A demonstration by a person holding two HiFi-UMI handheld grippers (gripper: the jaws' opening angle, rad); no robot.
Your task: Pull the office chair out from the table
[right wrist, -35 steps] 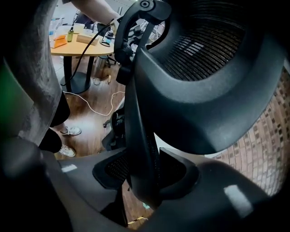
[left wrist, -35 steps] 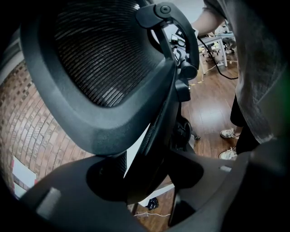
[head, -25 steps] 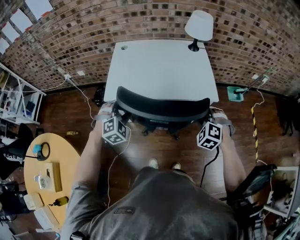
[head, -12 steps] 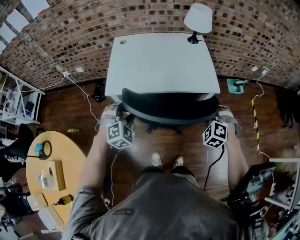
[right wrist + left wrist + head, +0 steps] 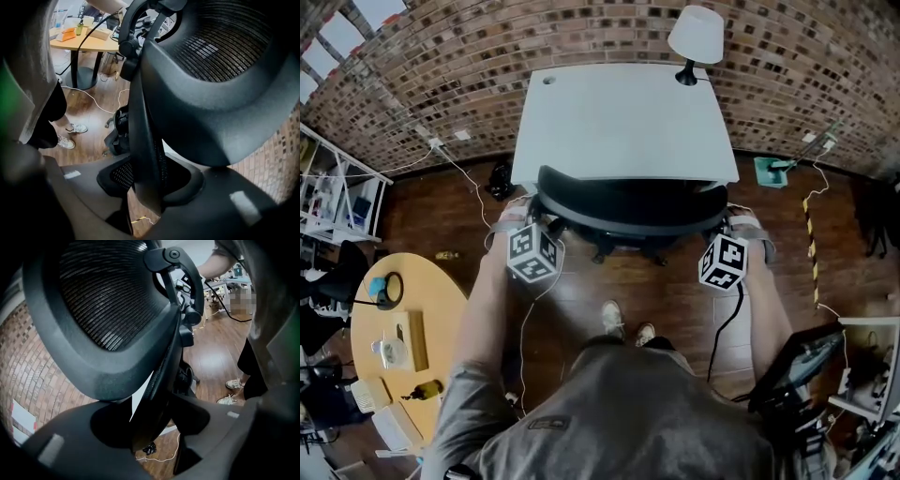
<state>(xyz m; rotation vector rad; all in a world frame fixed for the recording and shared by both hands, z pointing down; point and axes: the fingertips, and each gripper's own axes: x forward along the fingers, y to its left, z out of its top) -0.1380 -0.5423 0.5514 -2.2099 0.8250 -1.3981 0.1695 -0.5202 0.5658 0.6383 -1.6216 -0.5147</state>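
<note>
The office chair (image 5: 628, 208) stands tucked in, its backrest (image 5: 108, 310) at the worktop's (image 5: 623, 122) near edge. The left gripper (image 5: 154, 427) holds one backrest edge with fingers wide. The right gripper (image 5: 147, 187), fingers just closing, clamps the other edge more narrowly. Best to draw both hands back evenly so it rolls straight. Seat and castors are mostly hidden, and pad contact lies in shadow

One black mesh-backed office chair (image 5: 628, 202). One white rectangular table (image 5: 623, 112). One white-shaded lamp (image 5: 695, 37). One round wooden table (image 5: 370, 375), with perhaps six small items on it, too small to count surely. Two grippers: left gripper (image 5: 528, 225), right gripper (image 5: 729, 225). Two pale shoes (image 5: 608, 319).
</note>
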